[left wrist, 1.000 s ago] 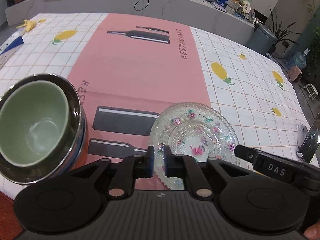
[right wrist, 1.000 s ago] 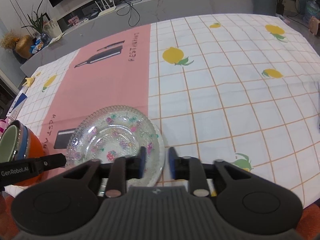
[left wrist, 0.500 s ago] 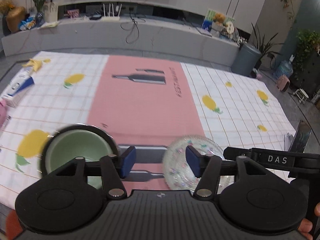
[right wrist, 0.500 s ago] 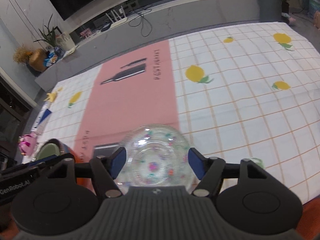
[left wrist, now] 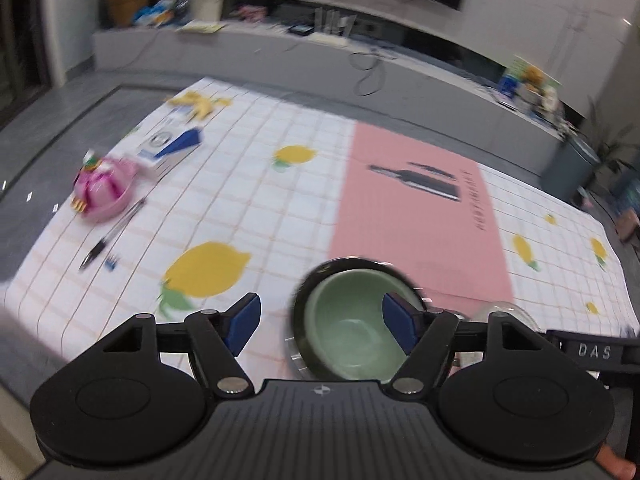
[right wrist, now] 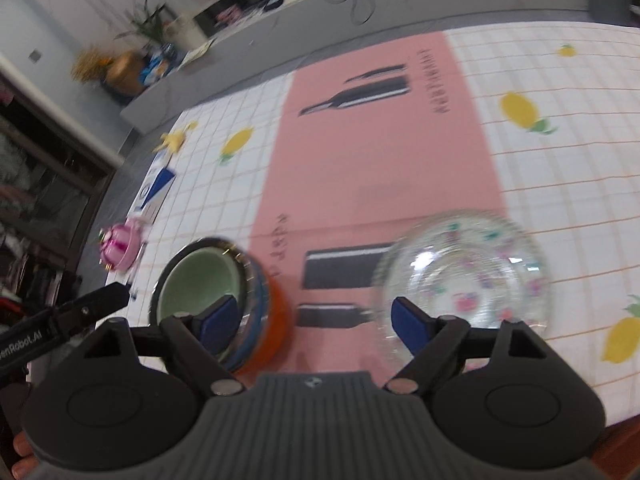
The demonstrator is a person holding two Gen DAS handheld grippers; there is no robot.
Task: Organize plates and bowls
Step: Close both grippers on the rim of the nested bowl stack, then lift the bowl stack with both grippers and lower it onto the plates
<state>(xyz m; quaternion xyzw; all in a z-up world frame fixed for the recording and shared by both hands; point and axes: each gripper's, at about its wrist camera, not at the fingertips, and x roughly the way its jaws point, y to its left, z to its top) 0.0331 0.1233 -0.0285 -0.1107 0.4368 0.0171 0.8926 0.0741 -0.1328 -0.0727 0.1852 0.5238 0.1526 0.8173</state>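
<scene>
**Both jaws wide, nothing held: stack and plate side by side at the near edge**

Left gripper spread wide, empty, hovering above the bowl stack. Right gripper spread just as wide, also empty, aimed at the gap between stack and glass plate.

Green bowl nested innermost, inside a steel one, then blue, then orange at the outside. Glass plate flat on the tablecloth, just to the right of the stack, apart from it. Both close to the near edge of the table.

Judged step: either a final retreat with the sorting nearly done, or a fresh approach to one of the two pieces; hard to say which from blurred views.

For a clean grasp on the stack: approach from above, one finger inside the green bowl's wall, one outside the rim, slow closure. For the plate: low, shallow entry under the beaded rim, no sideways shove toward the table edge. Risk, as a guess: glass slipping on smooth cloth; nested bowls lifting apart if only the inner one is pinched.

Pink toy and pen far left, well apart.
</scene>
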